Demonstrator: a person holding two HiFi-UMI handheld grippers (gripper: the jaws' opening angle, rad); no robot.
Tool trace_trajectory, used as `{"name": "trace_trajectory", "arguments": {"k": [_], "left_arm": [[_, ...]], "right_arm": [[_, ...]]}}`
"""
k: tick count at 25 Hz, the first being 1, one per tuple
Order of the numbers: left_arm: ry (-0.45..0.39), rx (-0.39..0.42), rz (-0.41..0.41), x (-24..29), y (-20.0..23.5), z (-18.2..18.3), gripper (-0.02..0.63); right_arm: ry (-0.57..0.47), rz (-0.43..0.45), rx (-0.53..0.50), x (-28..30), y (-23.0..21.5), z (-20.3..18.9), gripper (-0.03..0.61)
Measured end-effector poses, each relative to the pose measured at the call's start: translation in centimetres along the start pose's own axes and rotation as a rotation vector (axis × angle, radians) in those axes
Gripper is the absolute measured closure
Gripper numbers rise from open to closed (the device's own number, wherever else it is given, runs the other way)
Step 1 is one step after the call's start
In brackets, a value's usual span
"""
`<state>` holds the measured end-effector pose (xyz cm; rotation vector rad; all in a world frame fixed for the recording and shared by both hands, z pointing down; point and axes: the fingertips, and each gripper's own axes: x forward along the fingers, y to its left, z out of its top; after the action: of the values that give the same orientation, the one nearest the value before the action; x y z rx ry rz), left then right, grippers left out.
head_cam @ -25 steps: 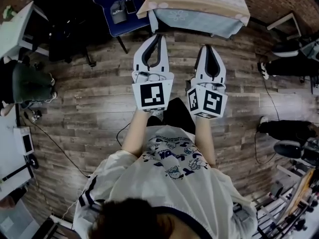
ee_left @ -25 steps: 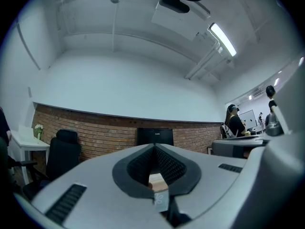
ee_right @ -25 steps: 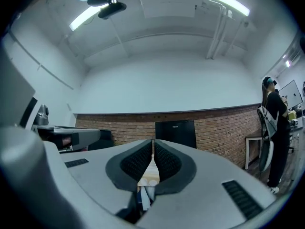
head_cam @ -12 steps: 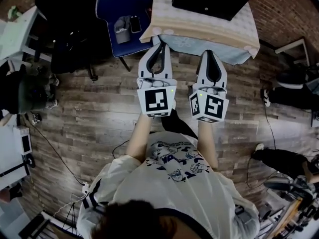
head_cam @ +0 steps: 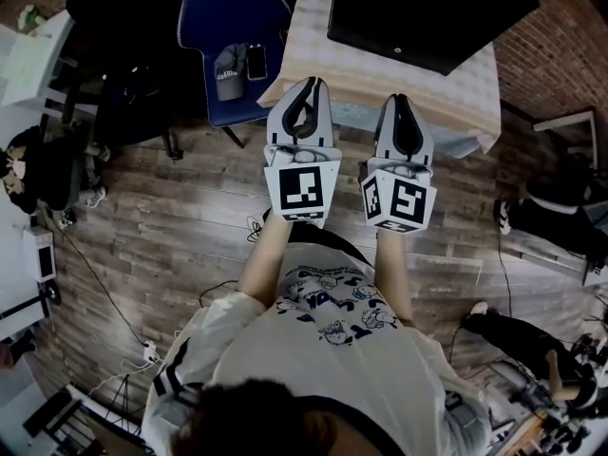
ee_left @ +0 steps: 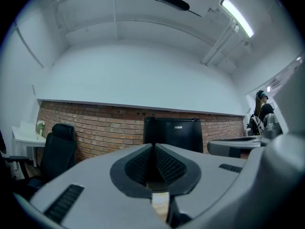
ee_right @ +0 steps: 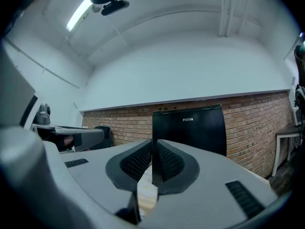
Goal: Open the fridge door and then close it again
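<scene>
A small black fridge (head_cam: 427, 12) stands on a table with a pale checked cloth (head_cam: 475, 88) against a brick wall. Its door looks closed in both gripper views, seen head-on as a dark front (ee_left: 174, 132) (ee_right: 190, 128). My left gripper (head_cam: 306, 88) and right gripper (head_cam: 400, 103) are held side by side, pointing level at the table's near edge. Both are shut with nothing between the jaws. The left gripper (ee_left: 153, 147) lines up with the fridge's left part, and the right gripper (ee_right: 152, 144) with its left edge. Neither touches the fridge.
A blue chair (head_cam: 228, 36) holding a cap and a phone stands left of the table. A black office chair (ee_left: 57, 151) and a white desk (head_cam: 28, 65) are further left. Someone's legs (head_cam: 560, 207) and a white side table (ee_right: 286, 147) are at the right. Cables lie on the wooden floor.
The person has walked forward: the table and fridge have come closer and now sit just ahead of the gripper tips. Both grippers stay shut and side by side.
</scene>
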<state>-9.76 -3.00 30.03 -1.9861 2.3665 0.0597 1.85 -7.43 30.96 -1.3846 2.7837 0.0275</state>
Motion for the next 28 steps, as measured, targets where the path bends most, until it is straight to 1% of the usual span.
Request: {"name": "trace_trajectory", "arguments": {"k": [3, 7, 10, 12, 13, 15, 18, 24, 28], "left_arm": [[0.015, -0.025, -0.007, 2.7, 0.3, -0.9, 0.594], [0.041, -0.03, -0.035, 6.5, 1.0, -2.3, 0.593], [0.051, -0.043, -0.053, 10.1, 2.3, -3.2, 0.592], [0.059, -0.044, -0.08, 12.7, 3.0, -3.8, 0.588], [0.063, -0.045, -0.099, 14.0, 3.3, -4.0, 0.574], [0.074, -0.05, -0.142, 16.6, 3.9, -4.4, 0.504], [0.097, -0.052, -0.203, 20.0, 4.6, -5.0, 0.477], [0.17, -0.065, -0.353, 25.7, 5.0, -7.6, 0.389], [0.213, -0.079, -0.426, 28.3, 5.2, -9.4, 0.373]], "right_arm": [[0.009, 0.0, 0.018, 2.3, -1.0, -0.8, 0.543], [0.034, -0.019, 0.044, 5.3, -2.1, -2.4, 0.542], [0.045, -0.046, 0.02, 8.5, -2.7, -3.1, 0.541], [0.045, -0.072, 0.01, 10.7, -3.1, -3.4, 0.541], [0.045, -0.084, 0.009, 11.8, -3.3, -3.5, 0.541], [0.048, -0.109, 0.008, 14.1, -3.6, -3.6, 0.541], [0.052, -0.147, 0.007, 17.2, -4.1, -3.6, 0.541], [0.076, -0.226, 0.005, 21.2, -5.0, -4.8, 0.541], [0.103, -0.272, 0.008, 22.7, -5.5, -5.8, 0.541]]}}
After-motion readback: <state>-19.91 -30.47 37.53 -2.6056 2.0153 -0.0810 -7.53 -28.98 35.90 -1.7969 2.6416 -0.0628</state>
